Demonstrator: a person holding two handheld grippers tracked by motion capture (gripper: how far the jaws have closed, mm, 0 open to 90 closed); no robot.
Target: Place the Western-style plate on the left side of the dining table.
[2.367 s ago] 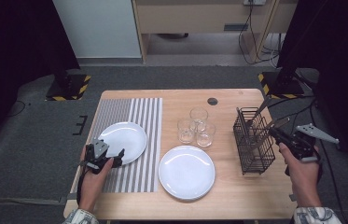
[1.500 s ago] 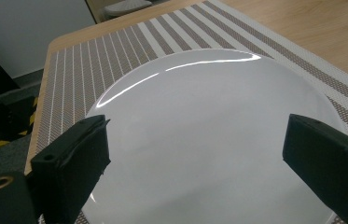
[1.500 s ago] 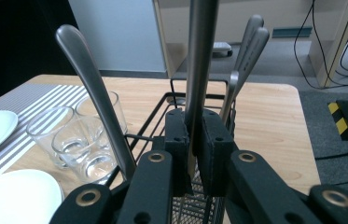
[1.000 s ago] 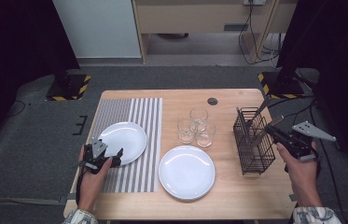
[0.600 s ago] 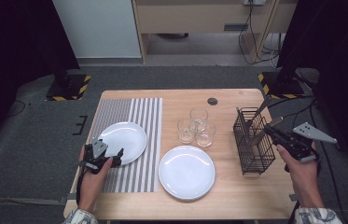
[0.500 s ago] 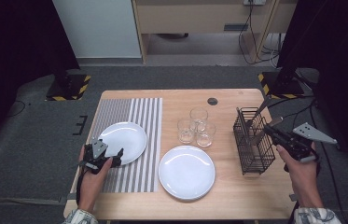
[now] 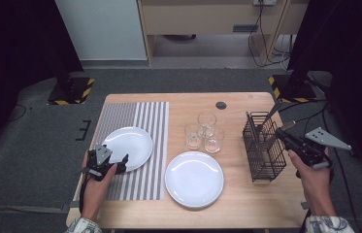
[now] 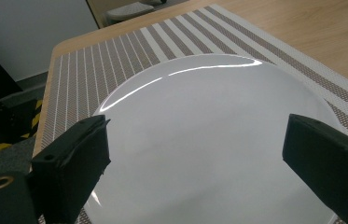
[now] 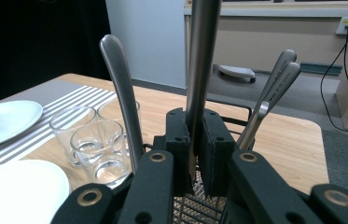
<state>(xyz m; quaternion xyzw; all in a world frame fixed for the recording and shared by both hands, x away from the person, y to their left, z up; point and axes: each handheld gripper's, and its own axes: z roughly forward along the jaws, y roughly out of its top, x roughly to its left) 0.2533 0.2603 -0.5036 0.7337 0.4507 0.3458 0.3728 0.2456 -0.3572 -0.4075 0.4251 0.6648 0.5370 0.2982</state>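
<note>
My right gripper (image 7: 281,133) is at the right side of a black wire cutlery caddy (image 7: 264,155) and is shut on the handle of a metal utensil (image 9: 203,56) that stands upright in it. In the right gripper view the jaws (image 9: 194,154) pinch that handle, and other utensil handles (image 9: 120,88) rise beside it from the caddy (image 9: 227,105). My left gripper (image 7: 108,158) is open at the near edge of a white plate (image 7: 129,145) on the striped placemat (image 7: 135,114). In the left gripper view the plate (image 8: 199,116) lies between the spread jaws (image 8: 195,158), and I cannot tell whether they touch it.
A second white plate (image 7: 194,178) sits near the table's front middle. Three clear glasses (image 7: 204,132) stand together behind it, left of the caddy. A small black disc (image 7: 221,105) lies near the far edge. Bare wood lies along the front edge (image 7: 246,208).
The right hand shifted slightly at the caddy after the oldest frame. Both hands have held still over the last second.
</note>
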